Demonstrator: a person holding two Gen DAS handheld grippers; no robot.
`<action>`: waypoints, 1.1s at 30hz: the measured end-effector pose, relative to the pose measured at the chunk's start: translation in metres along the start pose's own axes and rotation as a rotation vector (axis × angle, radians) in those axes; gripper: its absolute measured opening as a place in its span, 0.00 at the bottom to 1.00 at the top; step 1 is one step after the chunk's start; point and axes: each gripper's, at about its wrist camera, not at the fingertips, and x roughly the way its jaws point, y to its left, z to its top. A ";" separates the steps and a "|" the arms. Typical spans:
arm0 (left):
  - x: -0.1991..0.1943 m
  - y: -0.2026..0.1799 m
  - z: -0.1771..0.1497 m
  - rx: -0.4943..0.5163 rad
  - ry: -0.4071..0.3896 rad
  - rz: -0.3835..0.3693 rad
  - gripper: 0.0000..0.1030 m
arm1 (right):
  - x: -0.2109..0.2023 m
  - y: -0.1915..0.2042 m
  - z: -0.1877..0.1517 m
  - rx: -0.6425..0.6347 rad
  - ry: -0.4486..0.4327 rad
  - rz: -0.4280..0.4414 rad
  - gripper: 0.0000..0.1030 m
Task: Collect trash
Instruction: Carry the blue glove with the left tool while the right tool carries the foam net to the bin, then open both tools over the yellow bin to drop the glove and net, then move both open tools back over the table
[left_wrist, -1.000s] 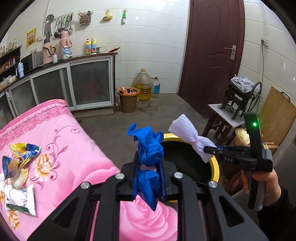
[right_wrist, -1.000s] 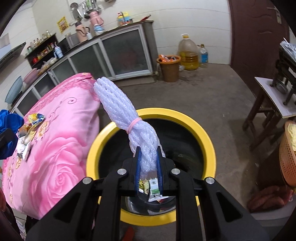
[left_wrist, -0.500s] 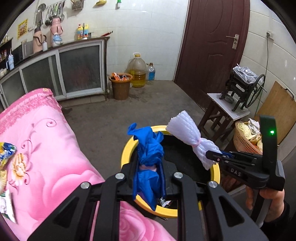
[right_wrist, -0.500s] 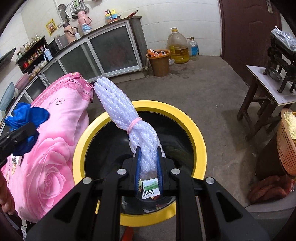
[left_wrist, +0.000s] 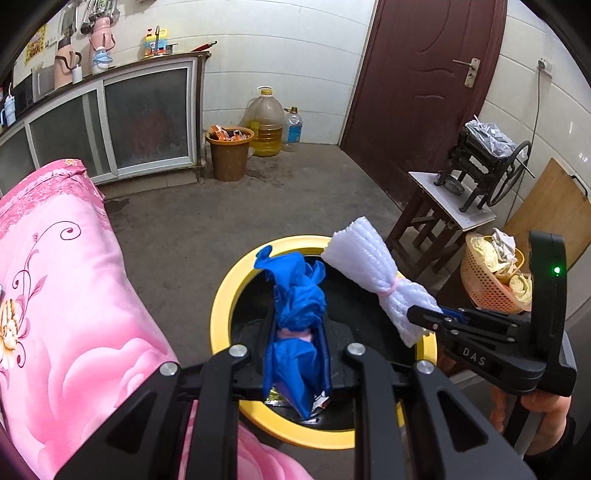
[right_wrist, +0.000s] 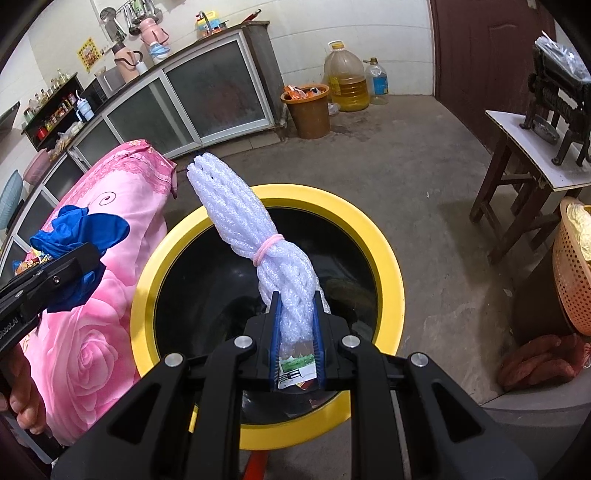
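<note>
Crumpled blue plastic bag (left_wrist: 297, 317) (pink-banded), white foam net (right_wrist: 258, 236) tied with pink band, both above yellow-rimmed bin (right_wrist: 384, 254)

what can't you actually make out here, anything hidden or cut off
- Bin contents: both views, dark interior, and each gripper's body covers the near part.
- Label on the scrap under the white foam net: right wrist view, print too small.
- Blue plastic bundle: left wrist view, lower end hidden between the jaws of the left gripper.
- Right gripper: its holder's hand is cut off by the left view's edge.
</note>
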 end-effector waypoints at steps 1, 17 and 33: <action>0.001 -0.001 0.000 -0.002 -0.003 0.003 0.17 | 0.000 -0.001 0.000 0.006 -0.001 -0.001 0.16; -0.021 0.023 -0.004 -0.101 -0.064 0.006 0.79 | -0.018 -0.022 0.004 0.102 -0.042 0.007 0.50; -0.126 0.115 -0.056 -0.145 -0.186 0.153 0.80 | -0.031 0.066 0.023 -0.047 -0.084 0.135 0.50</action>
